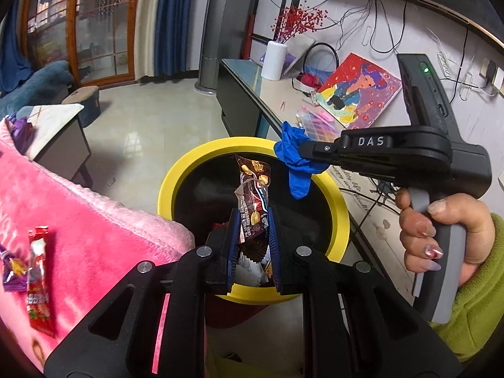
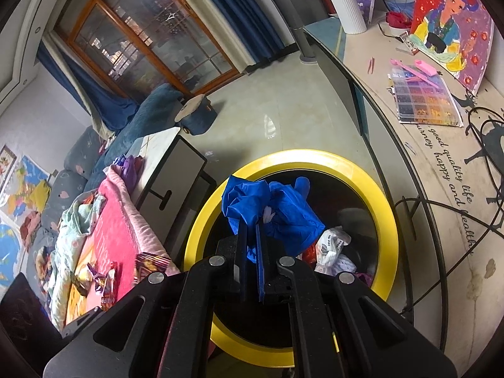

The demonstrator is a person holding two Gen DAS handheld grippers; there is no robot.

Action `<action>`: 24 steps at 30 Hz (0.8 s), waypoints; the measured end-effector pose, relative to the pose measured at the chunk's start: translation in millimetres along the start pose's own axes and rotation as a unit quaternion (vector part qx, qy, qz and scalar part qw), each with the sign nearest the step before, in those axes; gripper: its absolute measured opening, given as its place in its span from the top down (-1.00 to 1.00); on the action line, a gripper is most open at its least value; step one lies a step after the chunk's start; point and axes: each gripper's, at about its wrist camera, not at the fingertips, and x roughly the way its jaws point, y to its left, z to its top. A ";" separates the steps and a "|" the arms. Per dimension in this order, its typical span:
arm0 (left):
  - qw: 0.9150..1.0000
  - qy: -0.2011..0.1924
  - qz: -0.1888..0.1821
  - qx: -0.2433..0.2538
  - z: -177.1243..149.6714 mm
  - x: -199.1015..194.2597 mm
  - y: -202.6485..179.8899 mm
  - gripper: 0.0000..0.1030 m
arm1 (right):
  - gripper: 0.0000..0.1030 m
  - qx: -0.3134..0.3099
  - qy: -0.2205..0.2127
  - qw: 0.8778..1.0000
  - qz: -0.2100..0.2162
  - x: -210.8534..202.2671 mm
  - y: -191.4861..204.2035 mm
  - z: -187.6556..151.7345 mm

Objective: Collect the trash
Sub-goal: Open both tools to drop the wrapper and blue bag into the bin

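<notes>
A yellow-rimmed bin [image 1: 176, 173] with a dark inside stands on the floor below both grippers. My left gripper [image 1: 253, 220] is shut on a brown snack wrapper [image 1: 253, 189], which stands up over the bin's mouth. My right gripper [image 2: 250, 223] is shut on a crumpled blue glove [image 2: 277, 208] over the same bin [image 2: 387, 220]. From the left wrist view the right gripper [image 1: 304, 149] comes in from the right with the glove [image 1: 294, 160] hanging above the far rim, and a hand [image 1: 441, 233] in a green sleeve grips its handle. White and dark trash [image 2: 330, 245] lies inside the bin.
A pink blanket [image 1: 94, 220] to the left carries a red wrapper [image 1: 39, 280] and a purple one [image 1: 14, 271]. More wrappers [image 2: 104, 280] lie on it in the right wrist view. A long low cabinet [image 2: 409, 170] with cables, a bead box and a painting runs along the right.
</notes>
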 end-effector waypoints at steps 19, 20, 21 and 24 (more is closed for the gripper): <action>1.000 0.001 0.010 -0.025 4.9 9.5 9.4 -0.41 | 0.31 0.013 -0.015 1.000 -0.018 -2.3 -5.3 1.3; 1.000 -0.001 0.011 -0.029 3.8 7.5 11.6 -0.56 | 0.28 0.011 -0.016 1.000 -0.021 -3.1 -4.2 1.1; 0.999 -0.004 0.015 -0.036 3.8 4.0 14.7 -0.65 | 0.23 0.010 -0.019 1.000 -0.023 -3.8 -3.1 0.9; 0.998 -0.014 0.021 -0.052 2.5 -4.9 22.2 -0.79 | 0.18 -0.001 -0.024 0.999 -0.032 -5.0 1.2 0.3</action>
